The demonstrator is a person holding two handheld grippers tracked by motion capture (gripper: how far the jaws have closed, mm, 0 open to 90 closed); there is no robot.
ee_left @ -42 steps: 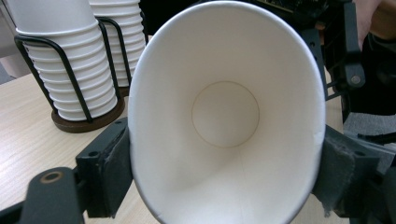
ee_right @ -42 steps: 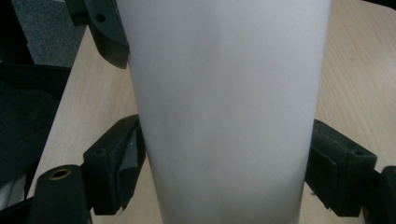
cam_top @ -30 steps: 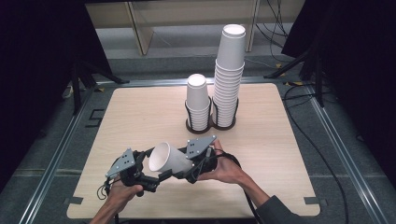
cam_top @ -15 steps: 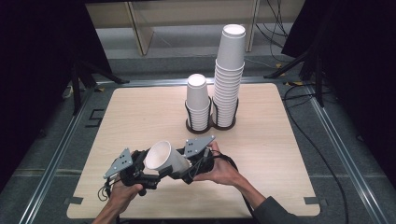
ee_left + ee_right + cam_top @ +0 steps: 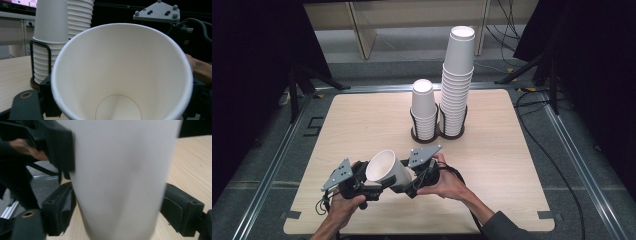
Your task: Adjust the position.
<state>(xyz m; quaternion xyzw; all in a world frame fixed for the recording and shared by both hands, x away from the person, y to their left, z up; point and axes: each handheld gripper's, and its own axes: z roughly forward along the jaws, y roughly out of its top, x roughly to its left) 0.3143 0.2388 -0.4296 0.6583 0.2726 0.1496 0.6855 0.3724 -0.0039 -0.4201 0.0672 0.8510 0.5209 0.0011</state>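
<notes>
Jaws of both grippers clamp the paper cup (image 5: 384,168).

I see the white paper cup's (image 5: 122,75) open mouth up close, two cup stacks (image 5: 60,37) in a wire holder (image 5: 40,53) behind.

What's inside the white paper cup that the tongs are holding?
Nothing: the white paper cup held between the left tongs and right tongs shows bare white walls and a round bottom. The lowest part of that bottom is cut off by the picture's edge.
</notes>
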